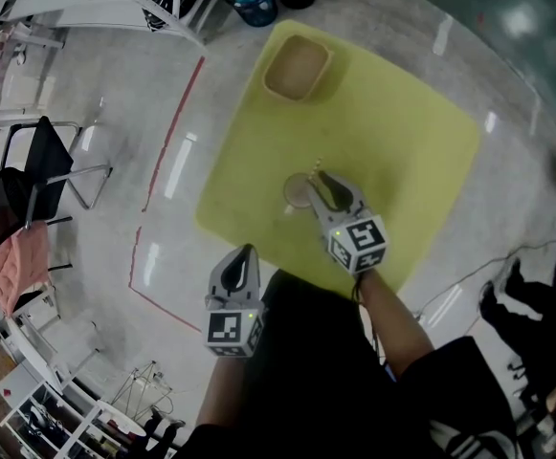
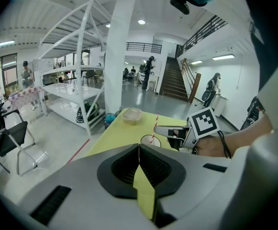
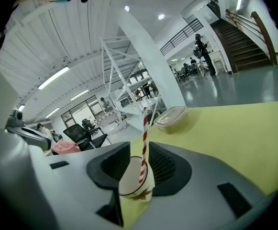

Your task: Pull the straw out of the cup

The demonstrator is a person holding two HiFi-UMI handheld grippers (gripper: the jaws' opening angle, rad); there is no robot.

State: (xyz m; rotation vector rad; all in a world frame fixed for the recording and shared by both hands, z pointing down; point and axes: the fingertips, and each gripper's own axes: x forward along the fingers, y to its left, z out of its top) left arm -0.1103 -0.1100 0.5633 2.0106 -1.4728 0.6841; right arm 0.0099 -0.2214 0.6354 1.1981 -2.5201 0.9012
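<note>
Jaws of the right gripper [image 3: 139, 150] stand wide apart either side of the paper cup [image 3: 136, 181], at the centre of the right gripper view. A red-and-white straw [image 3: 144, 128] stands upright in the cup on the yellow mat [image 1: 402, 142]. Lower left in the head view, the left gripper [image 2: 139, 147] has its jaws closed together on nothing.
</note>
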